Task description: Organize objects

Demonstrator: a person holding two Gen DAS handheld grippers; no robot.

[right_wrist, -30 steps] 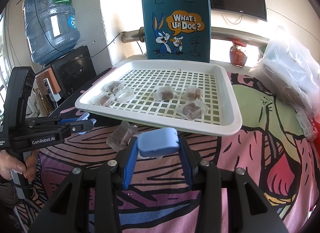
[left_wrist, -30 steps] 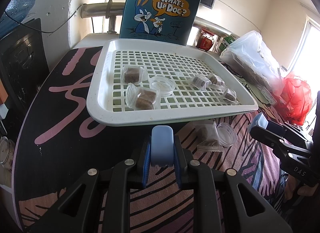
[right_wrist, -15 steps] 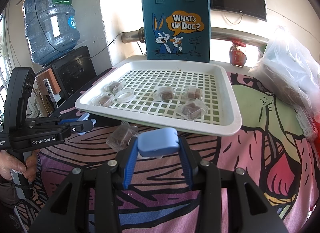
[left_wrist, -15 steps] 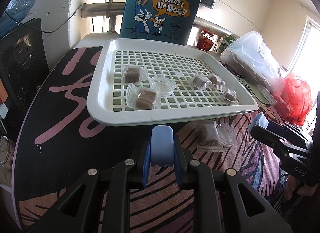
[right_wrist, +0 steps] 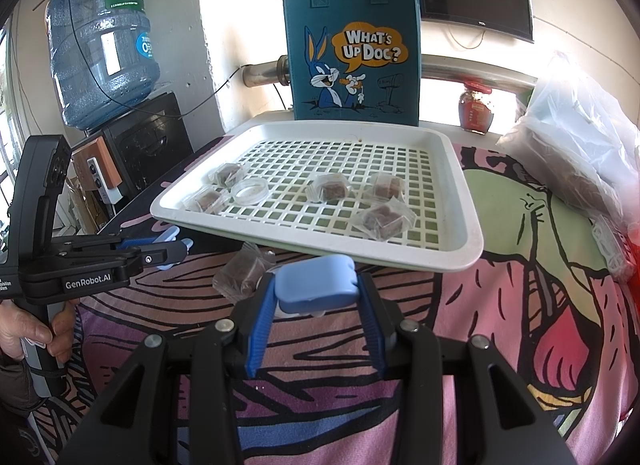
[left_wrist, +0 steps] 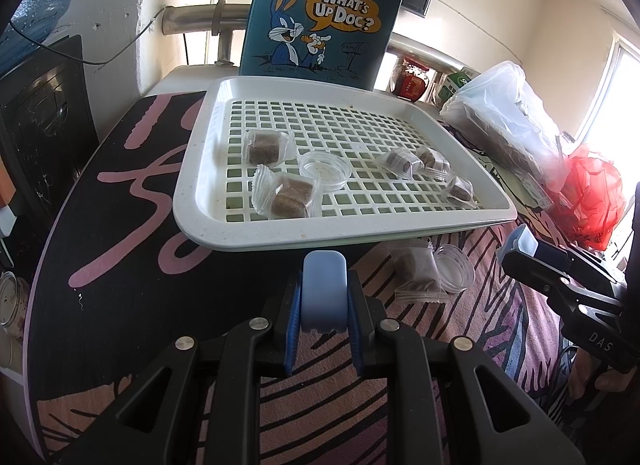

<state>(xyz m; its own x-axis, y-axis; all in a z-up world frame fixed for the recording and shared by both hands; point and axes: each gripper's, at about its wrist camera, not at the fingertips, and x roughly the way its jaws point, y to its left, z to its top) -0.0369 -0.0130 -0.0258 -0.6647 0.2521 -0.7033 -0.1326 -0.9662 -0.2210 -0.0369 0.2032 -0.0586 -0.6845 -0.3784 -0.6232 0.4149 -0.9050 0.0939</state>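
Tray (left_wrist: 200,221): white lattice tray in the middle of the surface (left_wrist: 120,285), already holding five wrapped brown snacks (left_wrist: 286,195) and one clear round lid (left_wrist: 325,170).
Left over: one wrapped snack (left_wrist: 416,271) and a second clear lid (left_wrist: 454,273) lie touching on the cloth, just outside the tray's near edge, towards its right corner.
Progress: most of it looks sorted; I'd say two pieces to go.
Left hand-held gripper (left_wrist: 324,297): closed up, blue pads together, carrying nothing, poised before the tray's near edge.
Right hand-held gripper (right_wrist: 316,285): pads together too, nothing held, right by the stray snack (right_wrist: 242,275).
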